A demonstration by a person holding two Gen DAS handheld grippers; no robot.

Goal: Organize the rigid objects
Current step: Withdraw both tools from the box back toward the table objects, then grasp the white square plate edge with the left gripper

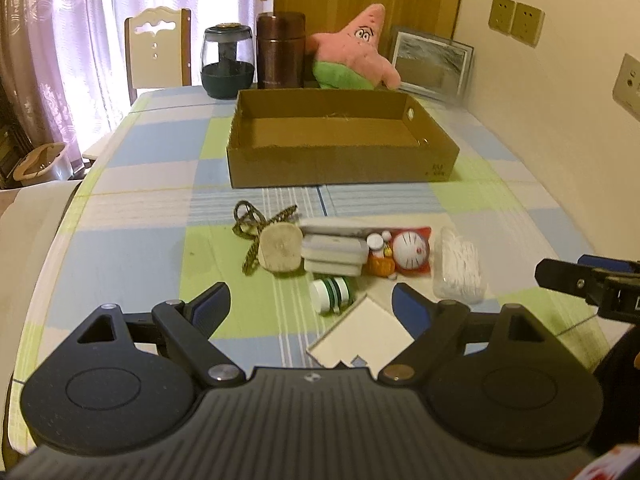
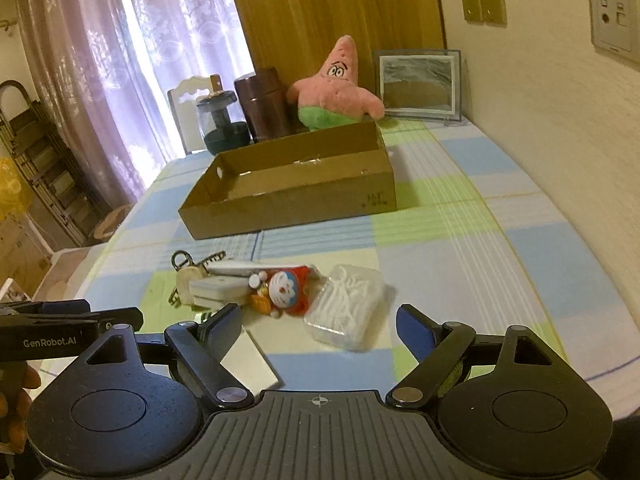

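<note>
An empty cardboard box stands mid-table. In front of it lies a cluster: a wood block with a cord, stacked white cases, a green-and-white bottle, a Doraemon toy, a clear box of white picks and a flat white card. My left gripper is open just short of the bottle and card. My right gripper is open just short of the clear box. Neither holds anything.
At the table's far edge stand a dark jar, a brown canister, a pink star plush and a framed picture. A chair is behind. A wall runs along the right side.
</note>
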